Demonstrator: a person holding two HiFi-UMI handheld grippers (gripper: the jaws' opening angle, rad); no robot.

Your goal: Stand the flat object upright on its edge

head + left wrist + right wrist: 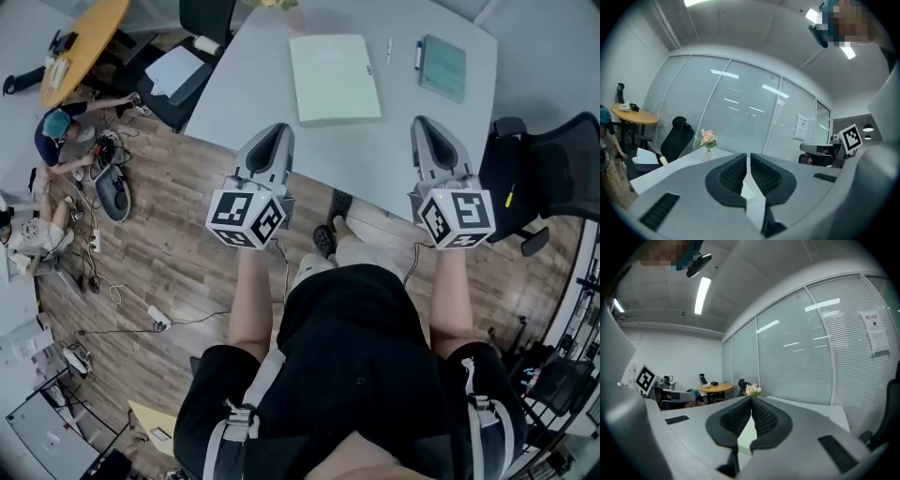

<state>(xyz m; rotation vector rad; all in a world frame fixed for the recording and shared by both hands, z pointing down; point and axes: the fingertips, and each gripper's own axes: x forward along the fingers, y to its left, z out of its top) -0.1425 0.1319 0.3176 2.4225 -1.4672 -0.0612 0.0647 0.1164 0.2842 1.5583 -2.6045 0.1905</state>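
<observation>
We see the pale green flat pad (335, 78) lying face-down flat on the white table (380, 159), ahead of and between both jaw pairs, with its long axis running away from us (slightly skewed). The left gripper (275, 133) and right gripper (425, 125) are both pinched closed, nothing held.

No writing could be read. Paper notices (879, 341) on the glass wall (797, 357) carried print, perhaps with a red heading, too small to make out.
</observation>
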